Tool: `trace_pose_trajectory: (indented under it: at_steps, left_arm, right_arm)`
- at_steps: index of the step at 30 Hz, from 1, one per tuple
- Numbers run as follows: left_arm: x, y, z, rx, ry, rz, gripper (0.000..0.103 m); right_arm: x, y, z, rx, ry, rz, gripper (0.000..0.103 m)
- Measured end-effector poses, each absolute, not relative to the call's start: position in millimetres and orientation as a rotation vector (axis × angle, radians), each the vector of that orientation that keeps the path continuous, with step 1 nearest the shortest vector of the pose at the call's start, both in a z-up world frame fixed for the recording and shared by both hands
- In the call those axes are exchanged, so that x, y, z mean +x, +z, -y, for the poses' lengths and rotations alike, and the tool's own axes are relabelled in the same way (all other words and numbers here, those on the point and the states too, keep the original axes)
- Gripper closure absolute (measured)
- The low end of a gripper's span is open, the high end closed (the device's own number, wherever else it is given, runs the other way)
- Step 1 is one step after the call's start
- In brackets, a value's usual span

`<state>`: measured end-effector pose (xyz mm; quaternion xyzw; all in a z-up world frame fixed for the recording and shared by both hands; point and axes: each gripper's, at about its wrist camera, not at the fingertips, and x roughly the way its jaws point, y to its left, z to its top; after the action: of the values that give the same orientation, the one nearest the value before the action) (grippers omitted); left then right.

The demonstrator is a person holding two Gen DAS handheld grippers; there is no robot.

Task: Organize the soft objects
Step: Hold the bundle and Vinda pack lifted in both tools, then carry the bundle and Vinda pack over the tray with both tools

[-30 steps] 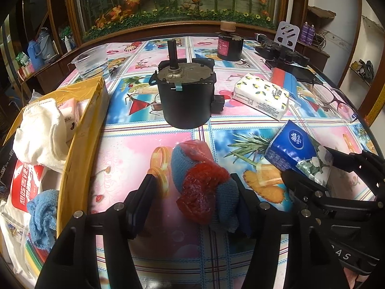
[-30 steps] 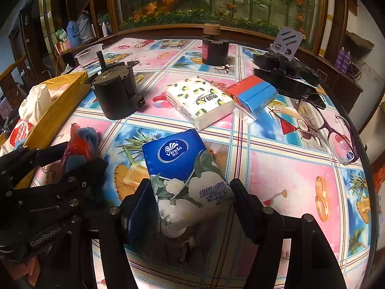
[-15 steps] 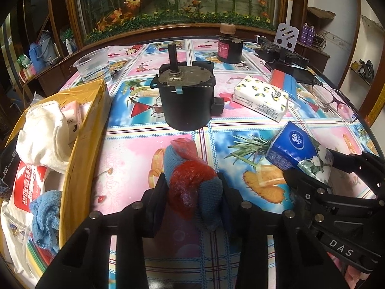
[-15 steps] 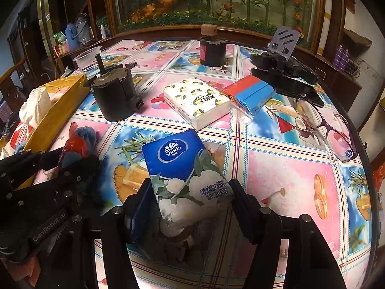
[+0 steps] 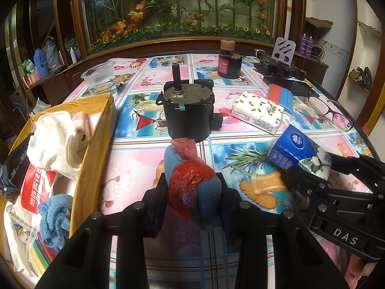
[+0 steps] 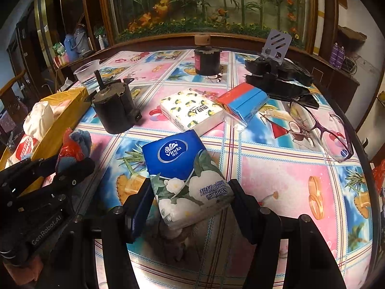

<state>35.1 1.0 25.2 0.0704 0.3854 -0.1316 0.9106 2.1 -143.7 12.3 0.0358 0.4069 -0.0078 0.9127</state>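
bench (image 6: 276, 168) lies bare toward its right rim. left gripper (image 5: 192, 192) jaws just closed on blue-red cloth bundle (image 5: 192, 187), black motor (image 5: 187, 110) close beyond; right gripper (image 6: 190, 204) jaws clamp blue tissue pack (image 6: 185, 171).

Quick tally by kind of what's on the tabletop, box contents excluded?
Tissue packs: 3: blue Vinda floral pack, white lemon-print pack, red-and-blue pack
Blue knit cloth bundle wrapped in red plastic: 1
Black cylindrical motors: 2: one with shaft, one with cork-coloured top
Clear plastic cup: 1
Purple-framed glasses: 1
Total: 8
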Motion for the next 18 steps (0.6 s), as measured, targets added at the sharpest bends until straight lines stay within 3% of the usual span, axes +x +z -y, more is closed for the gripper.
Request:
trace_pose_trajectory:
  at_steps: [18]
  left_arm:
    - [25, 39, -1, 0.163, -0.246, -0.695, 0.067]
  right_arm:
    - [-3, 21, 147, 0.081, -0.029, -0.787, 0.036]
